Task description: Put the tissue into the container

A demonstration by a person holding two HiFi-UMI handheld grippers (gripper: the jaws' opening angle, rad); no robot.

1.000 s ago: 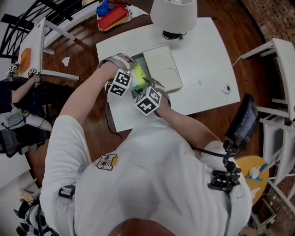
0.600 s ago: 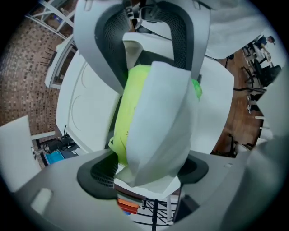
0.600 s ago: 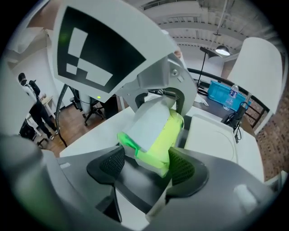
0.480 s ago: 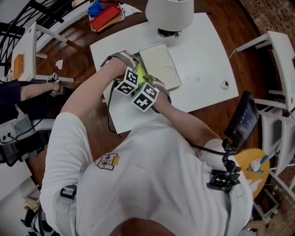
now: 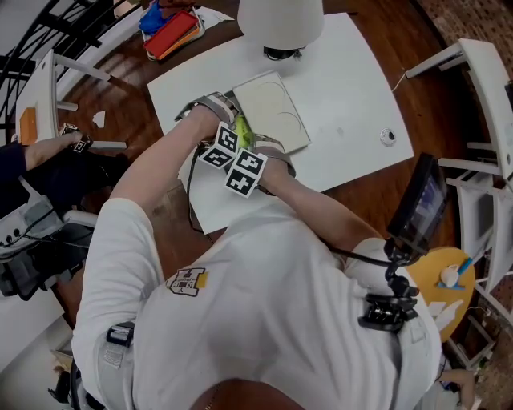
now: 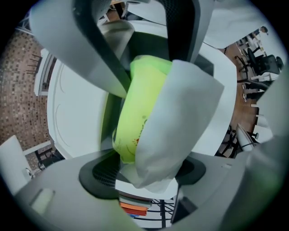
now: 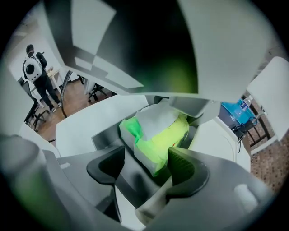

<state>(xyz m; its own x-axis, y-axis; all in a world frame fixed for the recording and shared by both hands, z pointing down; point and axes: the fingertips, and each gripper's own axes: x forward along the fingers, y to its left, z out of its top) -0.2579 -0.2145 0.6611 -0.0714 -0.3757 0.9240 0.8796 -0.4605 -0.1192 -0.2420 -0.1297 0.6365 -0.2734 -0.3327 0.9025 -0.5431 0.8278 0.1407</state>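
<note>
A bright green tissue pack (image 5: 240,130) is held above the white table (image 5: 345,96), just left of the flat white container (image 5: 271,112). In the right gripper view my right gripper (image 7: 146,169) is shut on the pack (image 7: 158,140), gripping its lower end. A white tissue (image 6: 178,122) hangs out of the pack (image 6: 140,108) and down between the pads of my left gripper (image 6: 151,173). Its jaws are closing on the tissue and the pads touch it on both sides. In the head view both marker cubes sit close together and hide the jaws.
A white lamp (image 5: 280,20) stands at the table's far edge, behind the container. Red and blue items (image 5: 168,28) lie far left. A small round object (image 5: 388,137) rests right of the container. A screen on a stand (image 5: 421,204) and white chairs (image 5: 489,88) are at the right.
Both grippers have drawn closer together and shifted slightly toward the container with the green pack. The left marker cube now sits right against the right one.
</note>
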